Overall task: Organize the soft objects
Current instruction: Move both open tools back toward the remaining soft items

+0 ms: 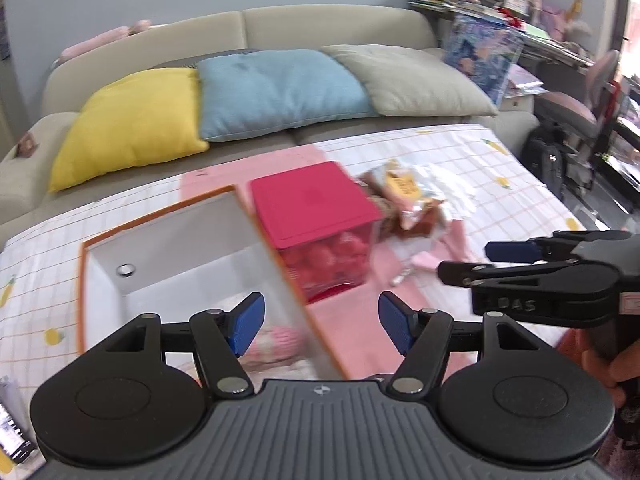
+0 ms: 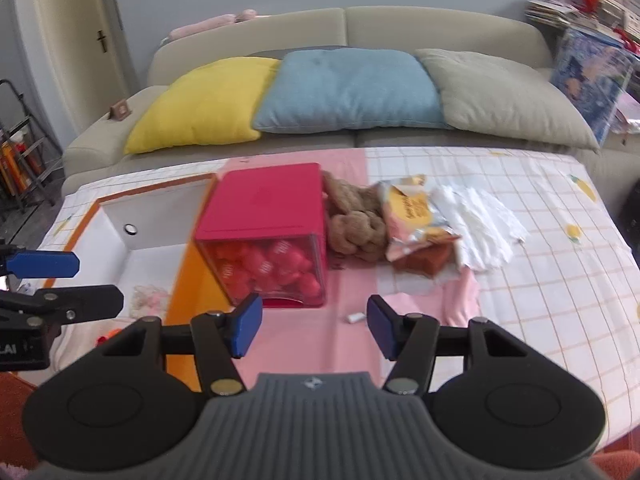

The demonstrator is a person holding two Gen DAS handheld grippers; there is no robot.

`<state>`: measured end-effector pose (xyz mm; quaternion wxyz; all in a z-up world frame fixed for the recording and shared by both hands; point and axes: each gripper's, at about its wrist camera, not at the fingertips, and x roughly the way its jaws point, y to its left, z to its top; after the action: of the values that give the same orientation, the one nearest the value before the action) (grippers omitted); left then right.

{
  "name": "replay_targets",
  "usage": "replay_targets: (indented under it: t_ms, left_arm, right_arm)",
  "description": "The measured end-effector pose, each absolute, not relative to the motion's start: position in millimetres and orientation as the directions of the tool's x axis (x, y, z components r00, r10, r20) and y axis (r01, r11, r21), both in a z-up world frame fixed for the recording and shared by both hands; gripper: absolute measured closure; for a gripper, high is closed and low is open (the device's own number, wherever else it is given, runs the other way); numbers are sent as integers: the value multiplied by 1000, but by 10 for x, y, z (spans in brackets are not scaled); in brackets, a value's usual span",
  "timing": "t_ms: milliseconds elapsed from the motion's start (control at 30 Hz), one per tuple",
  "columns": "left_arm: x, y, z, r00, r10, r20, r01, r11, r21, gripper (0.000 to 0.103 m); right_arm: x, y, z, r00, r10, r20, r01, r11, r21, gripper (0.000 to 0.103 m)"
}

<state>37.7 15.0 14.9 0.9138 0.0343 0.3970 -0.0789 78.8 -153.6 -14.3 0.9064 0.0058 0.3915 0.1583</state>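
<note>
A white box with an orange rim (image 1: 160, 264) (image 2: 152, 236) lies open on the checked sheet, with a pink soft item (image 1: 276, 340) (image 2: 150, 296) in its bottom. Beside it stands a clear container with a red lid (image 1: 316, 208) (image 2: 264, 208), full of red soft balls. To the right lie a brown knotted plush (image 2: 352, 220), a snack bag (image 2: 412, 208) (image 1: 404, 188), white cloth (image 2: 480, 224) and a pink cloth (image 2: 460, 292). My left gripper (image 1: 322, 324) (image 2: 68, 282) hangs open over the box's right wall. My right gripper (image 2: 314, 322) (image 1: 476, 260) is open above the pink sheet, holding nothing.
A beige sofa (image 2: 440, 28) at the back carries a yellow cushion (image 2: 200, 108), a blue cushion (image 2: 352, 88) and a beige cushion (image 2: 508, 96). A small white object (image 2: 355, 317) lies on the sheet. Cluttered shelves and a chair (image 1: 576, 108) stand at the right.
</note>
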Motion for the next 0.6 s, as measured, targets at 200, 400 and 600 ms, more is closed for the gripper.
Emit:
replay_targets:
  t_ms: [200,400,600]
  left_arm:
    - [473,-144,49,632,-192,-751,261,965,-28,26]
    - [649,-361,-24,620,-201,-758,309,951,0,26]
    - [899,-504,-42,619,-204,-759,344,939,27,26]
  right_arm:
    - [788,-1766,-338,635,258,-728,-216,964,153,44]
    - [887,-1927,-425,631,266,-729,-177,964,199,39]
    - [1070,-2069,-502,630,255,-733,-145,967,212,39]
